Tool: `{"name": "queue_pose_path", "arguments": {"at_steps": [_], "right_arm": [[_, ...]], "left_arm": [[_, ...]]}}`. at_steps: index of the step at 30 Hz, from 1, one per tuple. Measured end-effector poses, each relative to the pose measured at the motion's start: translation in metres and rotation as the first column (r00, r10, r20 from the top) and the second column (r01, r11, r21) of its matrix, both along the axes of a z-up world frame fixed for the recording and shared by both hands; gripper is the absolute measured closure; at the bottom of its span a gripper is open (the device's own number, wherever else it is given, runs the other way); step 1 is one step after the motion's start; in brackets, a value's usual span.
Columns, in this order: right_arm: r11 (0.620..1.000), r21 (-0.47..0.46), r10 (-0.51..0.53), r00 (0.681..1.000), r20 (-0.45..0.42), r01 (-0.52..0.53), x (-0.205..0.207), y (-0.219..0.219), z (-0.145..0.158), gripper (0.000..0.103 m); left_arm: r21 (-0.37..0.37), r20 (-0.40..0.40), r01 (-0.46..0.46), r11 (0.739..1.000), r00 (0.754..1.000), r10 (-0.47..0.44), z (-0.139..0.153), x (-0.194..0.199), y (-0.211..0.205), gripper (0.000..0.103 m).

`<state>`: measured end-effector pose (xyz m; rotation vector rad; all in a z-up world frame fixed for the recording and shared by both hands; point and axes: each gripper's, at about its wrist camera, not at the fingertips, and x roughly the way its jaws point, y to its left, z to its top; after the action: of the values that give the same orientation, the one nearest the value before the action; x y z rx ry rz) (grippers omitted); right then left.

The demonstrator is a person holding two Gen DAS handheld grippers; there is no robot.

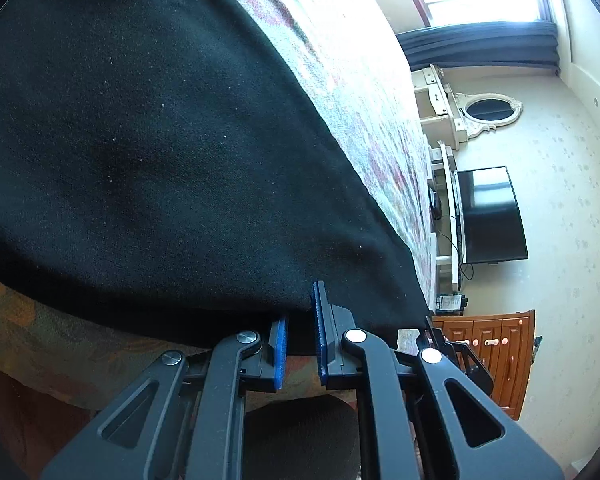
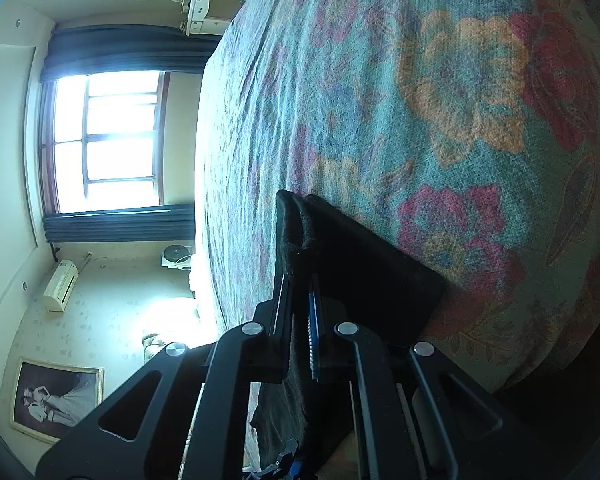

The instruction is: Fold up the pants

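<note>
Lying across a floral bedspread (image 2: 440, 92), the black pants (image 1: 148, 152) fill most of the left wrist view, one broad dark panel with its near edge hanging at the bed's side. The left gripper (image 1: 300, 344) has its blue pads (image 1: 321, 332) a little apart with that hem between them; whether they truly pinch it is hard to say. The right gripper (image 2: 300, 320) has its jaws pressed together on a folded corner of the pants, which stands up past the fingertips. Far off stand one television (image 1: 492, 216), one oval mirror (image 1: 490, 110), one window (image 2: 108, 140) and one wooden cabinet (image 1: 496, 352).
</note>
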<state>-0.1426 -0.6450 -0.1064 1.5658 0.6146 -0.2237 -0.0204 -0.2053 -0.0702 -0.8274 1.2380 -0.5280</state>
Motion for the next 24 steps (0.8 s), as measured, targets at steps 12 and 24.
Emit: {"name": "queue_pose_path", "arguments": {"at_steps": [12, 24], "right_arm": [[1.000, -0.003, 0.012, 0.996, -0.093, -0.012, -0.044, 0.009, -0.023, 0.096], [0.995, -0.096, 0.000, 0.995, -0.104, -0.010, -0.070, -0.019, 0.002, 0.056]], "left_arm": [[0.036, 0.010, 0.062, 0.997, 0.998, -0.063, -0.005, -0.005, -0.011, 0.091], [0.091, 0.125, 0.274, 0.957, 0.951, -0.284, 0.029, -0.011, 0.001, 0.042]]}}
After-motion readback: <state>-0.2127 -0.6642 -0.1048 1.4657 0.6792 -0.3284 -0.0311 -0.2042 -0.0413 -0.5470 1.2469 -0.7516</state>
